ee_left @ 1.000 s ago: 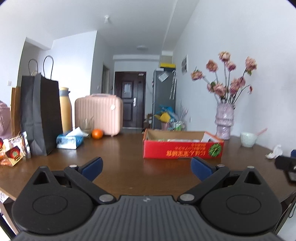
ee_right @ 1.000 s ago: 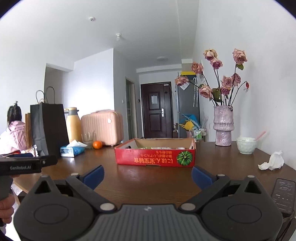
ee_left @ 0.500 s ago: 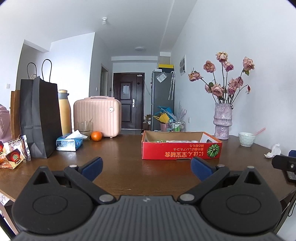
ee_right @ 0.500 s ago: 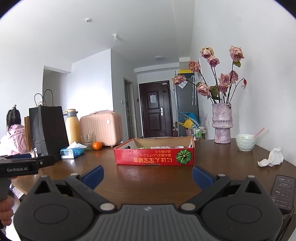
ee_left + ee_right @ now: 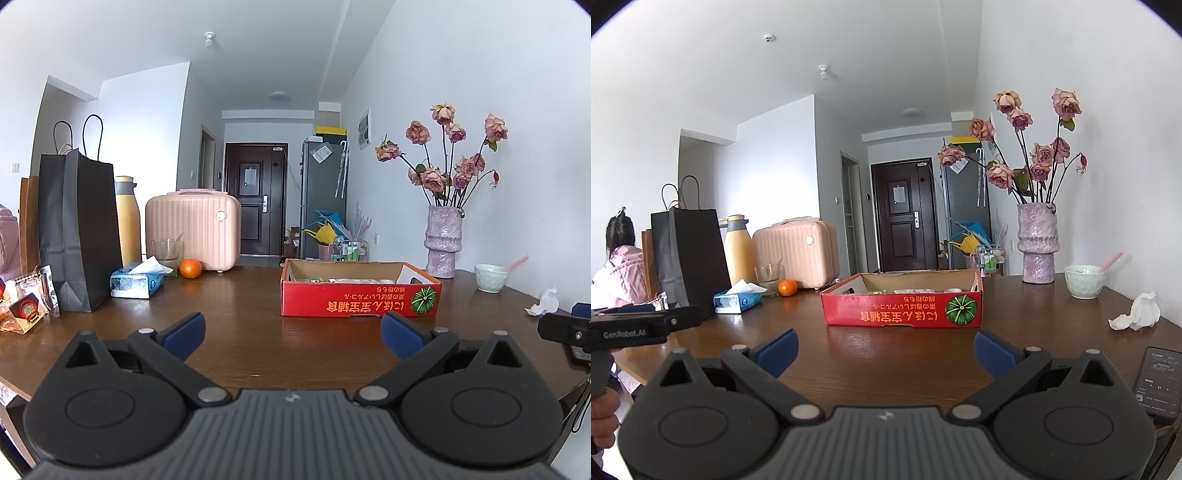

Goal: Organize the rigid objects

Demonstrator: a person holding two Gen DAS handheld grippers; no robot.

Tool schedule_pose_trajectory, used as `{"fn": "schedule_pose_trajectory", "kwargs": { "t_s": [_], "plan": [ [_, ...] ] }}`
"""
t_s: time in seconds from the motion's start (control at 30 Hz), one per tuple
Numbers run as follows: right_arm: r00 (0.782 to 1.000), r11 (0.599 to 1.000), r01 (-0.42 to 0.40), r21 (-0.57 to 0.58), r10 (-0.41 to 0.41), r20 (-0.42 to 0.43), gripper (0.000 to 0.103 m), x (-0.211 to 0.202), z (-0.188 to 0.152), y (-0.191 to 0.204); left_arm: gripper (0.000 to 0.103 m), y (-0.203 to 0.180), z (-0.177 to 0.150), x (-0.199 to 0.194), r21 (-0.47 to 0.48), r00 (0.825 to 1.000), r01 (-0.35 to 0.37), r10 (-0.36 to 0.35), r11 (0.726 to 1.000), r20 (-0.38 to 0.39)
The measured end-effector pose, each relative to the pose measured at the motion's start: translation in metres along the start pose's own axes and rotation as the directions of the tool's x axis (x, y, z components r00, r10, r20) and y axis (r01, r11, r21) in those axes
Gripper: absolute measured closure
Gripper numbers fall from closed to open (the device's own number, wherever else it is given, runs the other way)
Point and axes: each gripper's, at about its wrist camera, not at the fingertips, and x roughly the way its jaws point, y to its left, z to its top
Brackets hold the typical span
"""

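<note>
A red cardboard box point(image 5: 360, 301) point(image 5: 903, 308) with an open top lies on the brown table point(image 5: 240, 332) point(image 5: 905, 354), some flat packs inside it. My left gripper point(image 5: 291, 334) hovers over the near table edge, open and empty, with the box ahead to the right. My right gripper point(image 5: 884, 349) is open and empty too, with the box straight ahead. An orange point(image 5: 191, 268) point(image 5: 787, 287), a glass point(image 5: 168, 253), a tissue pack point(image 5: 136, 282) point(image 5: 738, 300) and a yellow flask point(image 5: 127, 221) stand at the far left.
A black paper bag point(image 5: 75, 229), a pink case point(image 5: 192, 229), snack packets point(image 5: 27, 308), a vase of roses point(image 5: 443, 240) point(image 5: 1038, 243), a pale bowl point(image 5: 1084, 280), a crumpled tissue point(image 5: 1137, 315) and a black remote point(image 5: 1158, 384) are around. A person in pink point(image 5: 620, 273) sits at left.
Both wrist views have tilted slightly upward, so the table things sit a little lower in frame. Both grippers stay open.
</note>
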Motion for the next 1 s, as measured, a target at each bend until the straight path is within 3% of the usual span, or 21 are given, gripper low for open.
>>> {"fn": "schedule_pose_trajectory", "kwargs": {
  "t_s": [1.0],
  "plan": [
    [1.000, 1.000, -0.004, 0.012, 0.005, -0.014, 0.001, 0.0027, -0.0052, 0.0022, 0.000, 0.0036, -0.0043, 0.0011, -0.006, 1.000, 0.012, -0.012, 1.000, -0.008]
  ]
}}
